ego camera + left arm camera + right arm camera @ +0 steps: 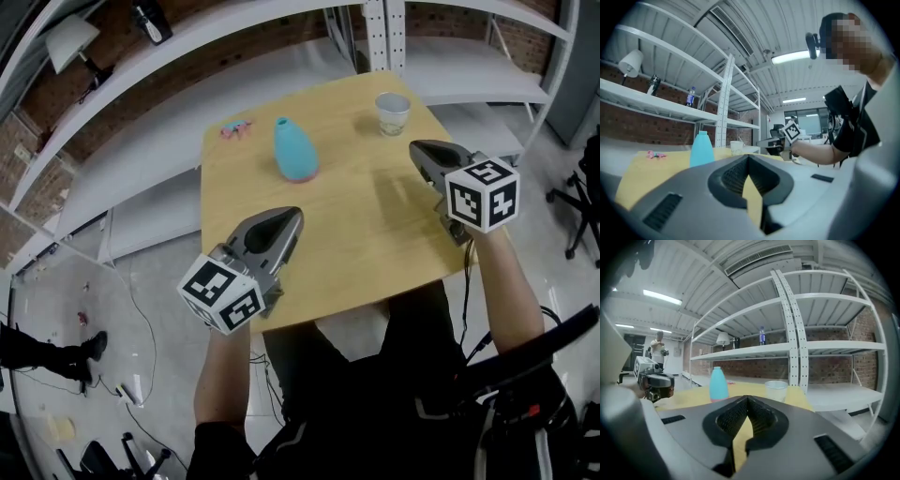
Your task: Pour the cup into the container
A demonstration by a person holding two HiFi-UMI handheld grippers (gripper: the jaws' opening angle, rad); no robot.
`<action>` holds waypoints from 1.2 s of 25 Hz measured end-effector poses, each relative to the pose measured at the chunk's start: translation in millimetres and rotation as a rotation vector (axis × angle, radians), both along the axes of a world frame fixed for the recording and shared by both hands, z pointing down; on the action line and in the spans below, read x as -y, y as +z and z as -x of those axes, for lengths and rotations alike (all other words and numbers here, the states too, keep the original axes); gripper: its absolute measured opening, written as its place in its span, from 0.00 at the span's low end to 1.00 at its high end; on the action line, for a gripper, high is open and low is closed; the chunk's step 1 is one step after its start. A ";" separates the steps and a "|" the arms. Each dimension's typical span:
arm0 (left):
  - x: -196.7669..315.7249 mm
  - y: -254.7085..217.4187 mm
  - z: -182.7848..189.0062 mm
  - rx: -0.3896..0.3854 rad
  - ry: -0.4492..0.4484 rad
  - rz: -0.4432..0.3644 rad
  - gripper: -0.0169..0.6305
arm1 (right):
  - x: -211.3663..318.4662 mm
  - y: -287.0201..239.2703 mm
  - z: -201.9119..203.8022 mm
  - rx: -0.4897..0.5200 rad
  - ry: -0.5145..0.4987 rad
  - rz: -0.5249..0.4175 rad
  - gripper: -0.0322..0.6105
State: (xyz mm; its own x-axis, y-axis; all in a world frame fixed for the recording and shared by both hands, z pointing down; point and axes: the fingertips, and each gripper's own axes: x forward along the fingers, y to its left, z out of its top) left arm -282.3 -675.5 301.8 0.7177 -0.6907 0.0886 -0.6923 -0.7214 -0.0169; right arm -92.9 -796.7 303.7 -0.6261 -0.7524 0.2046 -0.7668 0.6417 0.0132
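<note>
Right hand-held gripper [422, 150] and left hand-held gripper [291, 217] are both closed on nothing, each printed with black-and-white square markers [483, 195].

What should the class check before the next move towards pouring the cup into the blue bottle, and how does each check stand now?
1. Cup upright on the table: ok.
2. Blue bottle upright and apart from the cup: ok.
3. Right gripper open to take the cup: not ok; its jaws are together with nothing between them.
4. Left gripper free of any load: ok; its jaws are together and empty.
5. Bottle's mouth open to pour into: cannot tell.
6. Something in the cup to pour: cannot tell.
</note>
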 end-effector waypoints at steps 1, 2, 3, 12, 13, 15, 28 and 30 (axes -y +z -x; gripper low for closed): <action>-8.1 -8.2 4.4 -0.042 -0.043 -0.005 0.01 | -12.7 -1.2 2.8 0.003 -0.018 -0.008 0.05; -17.7 -16.4 10.3 -0.079 -0.095 -0.020 0.01 | -25.5 -2.5 5.6 0.005 -0.032 -0.018 0.05; -29.2 -24.2 15.9 -0.111 -0.148 -0.043 0.02 | -38.2 -4.5 8.5 0.007 -0.045 -0.029 0.05; -150.6 -27.2 -27.4 -0.081 -0.251 -0.077 0.01 | -160.9 -5.8 -10.0 0.087 -0.119 -0.037 0.05; -165.2 -29.0 -32.9 -0.084 -0.253 -0.078 0.01 | -174.6 -6.7 -15.4 0.094 -0.120 -0.038 0.05; -195.5 -29.4 -43.9 -0.079 -0.260 -0.076 0.01 | -205.1 -7.4 -26.4 0.103 -0.124 -0.040 0.05; -430.7 -15.5 -98.1 -0.045 -0.350 -0.045 0.02 | -434.2 -17.9 -80.2 0.109 -0.181 -0.068 0.05; -470.1 -14.8 -103.8 -0.049 -0.353 -0.051 0.01 | -471.3 -21.3 -83.2 0.101 -0.191 -0.078 0.05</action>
State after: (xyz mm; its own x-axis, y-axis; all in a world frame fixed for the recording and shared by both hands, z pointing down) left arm -178.4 -205.4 287.0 0.4368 -0.8994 0.0185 -0.8994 -0.4370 -0.0074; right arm -9.7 -325.4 282.4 -0.7734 -0.6290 0.0792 -0.6311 0.7757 -0.0023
